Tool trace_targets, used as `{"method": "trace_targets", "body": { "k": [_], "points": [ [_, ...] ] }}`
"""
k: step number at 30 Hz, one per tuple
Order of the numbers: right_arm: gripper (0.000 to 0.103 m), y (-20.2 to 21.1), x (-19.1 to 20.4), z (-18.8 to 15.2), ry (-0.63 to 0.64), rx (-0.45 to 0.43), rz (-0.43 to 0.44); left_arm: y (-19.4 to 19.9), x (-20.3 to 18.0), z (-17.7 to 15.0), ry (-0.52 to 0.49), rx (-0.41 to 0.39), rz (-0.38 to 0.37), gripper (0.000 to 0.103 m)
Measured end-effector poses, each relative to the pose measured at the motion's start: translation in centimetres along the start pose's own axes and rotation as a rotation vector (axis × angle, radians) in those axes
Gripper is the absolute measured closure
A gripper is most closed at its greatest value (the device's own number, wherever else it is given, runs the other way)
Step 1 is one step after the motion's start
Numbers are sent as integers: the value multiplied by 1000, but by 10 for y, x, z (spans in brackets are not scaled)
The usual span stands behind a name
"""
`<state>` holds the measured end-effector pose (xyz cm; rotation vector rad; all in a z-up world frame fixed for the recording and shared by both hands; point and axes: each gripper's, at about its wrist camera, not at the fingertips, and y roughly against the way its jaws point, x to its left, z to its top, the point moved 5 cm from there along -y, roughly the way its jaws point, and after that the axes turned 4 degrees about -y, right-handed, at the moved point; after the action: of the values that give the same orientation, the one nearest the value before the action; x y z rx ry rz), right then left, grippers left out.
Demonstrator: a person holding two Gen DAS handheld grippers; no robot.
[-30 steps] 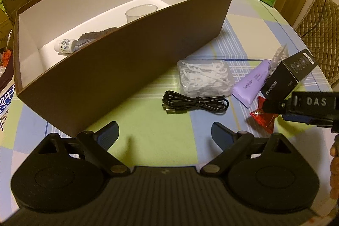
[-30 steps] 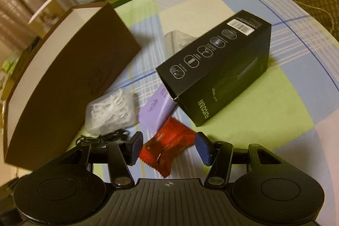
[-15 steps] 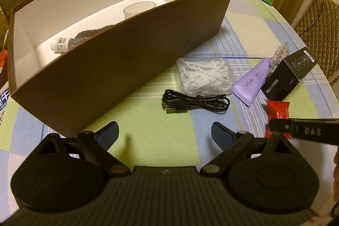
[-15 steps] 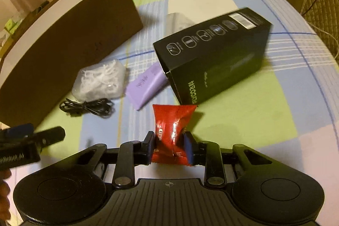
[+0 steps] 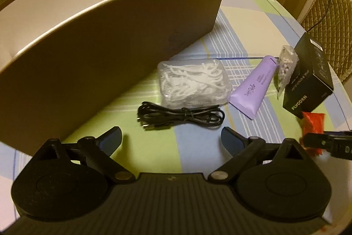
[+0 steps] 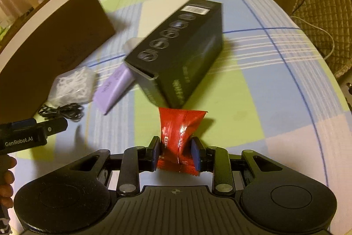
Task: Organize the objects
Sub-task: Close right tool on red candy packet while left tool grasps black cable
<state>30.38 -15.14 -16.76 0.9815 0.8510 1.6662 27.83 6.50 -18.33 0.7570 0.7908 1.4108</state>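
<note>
Red sachet pinched in right claw, left claw wide apart, empty, one cable

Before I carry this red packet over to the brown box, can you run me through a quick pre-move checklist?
1. Grip: right gripper shut on the red foil snack packet, pads on both sides: ok.
2. Packet lifted off the checked tablecloth: cannot tell.
3. Left gripper open, holding nothing: ok.
4. Large brown cardboard box open at the top: ok.
5. Room on the box floor: cannot tell, hidden by its front wall.
6. Black rectangular carton lies close ahead of the packet: not ok, steer around it.
</note>
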Motion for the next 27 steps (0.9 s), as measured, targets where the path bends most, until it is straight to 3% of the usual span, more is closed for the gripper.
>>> {"method": "trace_targets", "body": {
  "k": [9,12,14,24,27],
  "points": [
    [73,3,-19,6,-14,-10,-16,-17,-10,9,3,-9,0,5],
    [50,4,-20,5,0,-23,-34,-23,-11,10,-26,-24,17,5],
    [43,6,-19,5,17,-43,-38,-26,-12,11,-41,-29,19,6],
    [45,1,-19,5,58,-45,-30,-20,-8,4,-85,-47,40,7],
    [58,-2,-20,2,59,-29,-32,-13,-3,-3,-82,-36,45,7]
  ]
}}
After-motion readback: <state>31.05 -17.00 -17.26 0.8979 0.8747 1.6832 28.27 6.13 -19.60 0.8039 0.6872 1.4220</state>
